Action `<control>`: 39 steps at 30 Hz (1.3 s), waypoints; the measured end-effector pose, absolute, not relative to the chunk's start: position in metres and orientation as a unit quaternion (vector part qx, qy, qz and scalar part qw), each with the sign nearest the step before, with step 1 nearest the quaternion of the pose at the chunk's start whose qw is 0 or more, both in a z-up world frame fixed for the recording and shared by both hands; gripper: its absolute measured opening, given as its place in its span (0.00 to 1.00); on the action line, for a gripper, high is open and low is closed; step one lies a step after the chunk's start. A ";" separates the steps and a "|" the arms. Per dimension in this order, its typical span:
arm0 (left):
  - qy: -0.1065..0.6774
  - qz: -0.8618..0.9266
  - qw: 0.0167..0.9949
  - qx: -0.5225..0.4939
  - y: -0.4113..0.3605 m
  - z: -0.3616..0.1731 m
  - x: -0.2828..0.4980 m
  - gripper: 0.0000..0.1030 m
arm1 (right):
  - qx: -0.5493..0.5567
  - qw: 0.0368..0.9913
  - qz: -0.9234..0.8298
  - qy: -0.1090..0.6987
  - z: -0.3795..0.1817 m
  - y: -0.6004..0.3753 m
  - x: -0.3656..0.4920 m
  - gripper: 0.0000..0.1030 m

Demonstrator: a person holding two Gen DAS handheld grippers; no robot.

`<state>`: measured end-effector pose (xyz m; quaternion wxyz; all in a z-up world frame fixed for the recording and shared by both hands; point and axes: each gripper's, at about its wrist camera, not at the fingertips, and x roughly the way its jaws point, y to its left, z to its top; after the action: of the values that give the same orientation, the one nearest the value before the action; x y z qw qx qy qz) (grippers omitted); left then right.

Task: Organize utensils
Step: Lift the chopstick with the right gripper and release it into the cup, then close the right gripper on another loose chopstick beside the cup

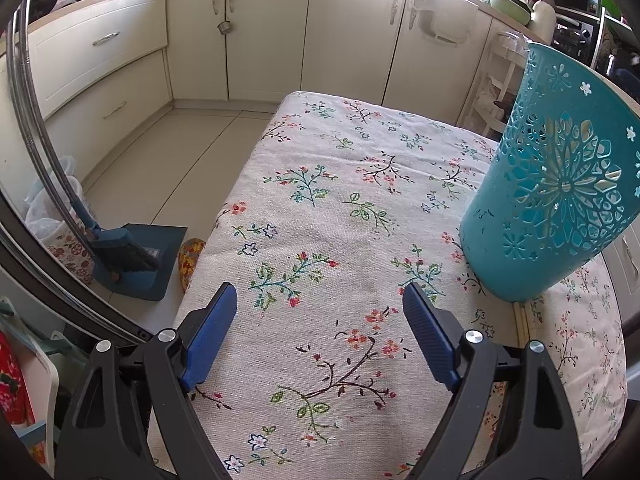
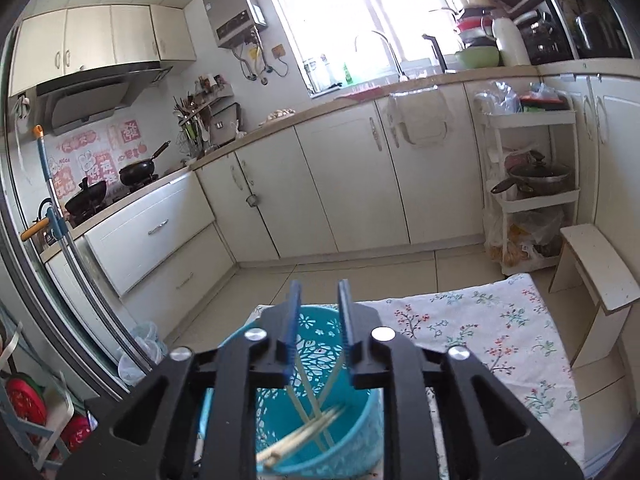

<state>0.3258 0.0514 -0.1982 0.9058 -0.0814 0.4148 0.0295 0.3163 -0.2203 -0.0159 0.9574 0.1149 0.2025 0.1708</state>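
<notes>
One teal perforated basket [image 1: 552, 196], upright on the bench [image 1: 320, 240] under a floral cloth. Inside it: several pale chopsticks [image 2: 308, 428], leaning and crossed, count unclear through blur. One left hand-held gripper [image 1: 320, 336], jaws wide, nothing between them, above bare cloth. One right hand-held gripper [image 2: 319, 320] above the basket mouth, jaws slightly parted, gripping nothing.

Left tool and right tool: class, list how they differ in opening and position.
The left tool stands wide open; the right tool shows only a narrow gap. The left tool hovers over bare floral tablecloth; the right tool sits above the teal basket holding chopsticks. Both have blue pads and grip nothing.
</notes>
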 end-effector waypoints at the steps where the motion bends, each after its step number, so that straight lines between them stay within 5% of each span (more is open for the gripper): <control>1: 0.415 0.030 0.906 -0.082 0.051 -0.198 0.326 0.79 | 0.115 0.959 0.170 0.197 -0.012 -0.225 0.309 0.23; 8: 0.414 0.034 0.906 -0.084 0.054 -0.199 0.325 0.80 | 0.156 0.965 0.126 0.166 -0.005 -0.271 0.249 0.30; 15: 0.415 0.035 0.906 -0.080 0.054 -0.199 0.325 0.81 | 0.147 0.925 0.128 0.326 -0.101 -0.250 0.226 0.30; 23: 0.414 0.036 0.906 -0.084 0.054 -0.199 0.325 0.81 | 0.096 0.886 0.167 0.422 -0.155 -0.184 0.258 0.24; 39: 0.411 0.030 0.907 -0.088 0.055 -0.199 0.325 0.81 | 0.101 0.874 0.156 0.448 -0.175 -0.189 0.258 0.06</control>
<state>0.3250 0.0551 -0.1991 0.9067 -0.0882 0.4113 0.0301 0.2581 -0.1888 -0.1753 0.8744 0.1013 0.4480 0.1564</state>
